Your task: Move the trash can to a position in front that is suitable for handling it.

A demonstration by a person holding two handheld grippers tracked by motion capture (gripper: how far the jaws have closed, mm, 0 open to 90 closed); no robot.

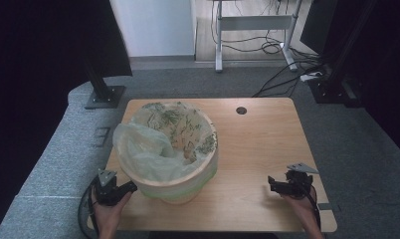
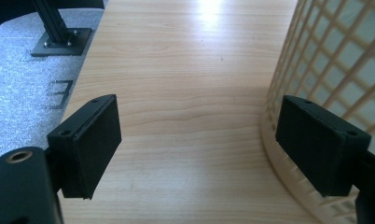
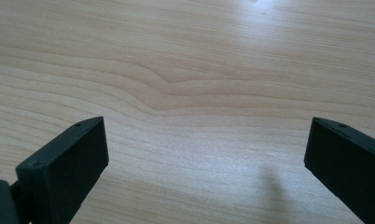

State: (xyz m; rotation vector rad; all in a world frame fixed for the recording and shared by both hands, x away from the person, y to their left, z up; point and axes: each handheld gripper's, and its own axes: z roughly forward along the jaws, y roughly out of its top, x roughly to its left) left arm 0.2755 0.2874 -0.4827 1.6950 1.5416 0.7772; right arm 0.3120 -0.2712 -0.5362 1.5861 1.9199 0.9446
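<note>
Left claw (image 1: pixel 131 187) sits wide and empty just beside the lined basket (image 1: pixel 169 149); right claw (image 1: pixel 270 183), also wide, is well apart across the desk (image 1: pixel 257 144).

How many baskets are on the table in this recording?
1. The basket stands on the left half of the table, lined with a bag, just beyond the left gripper. Nothing suggests another hidden one.
</note>
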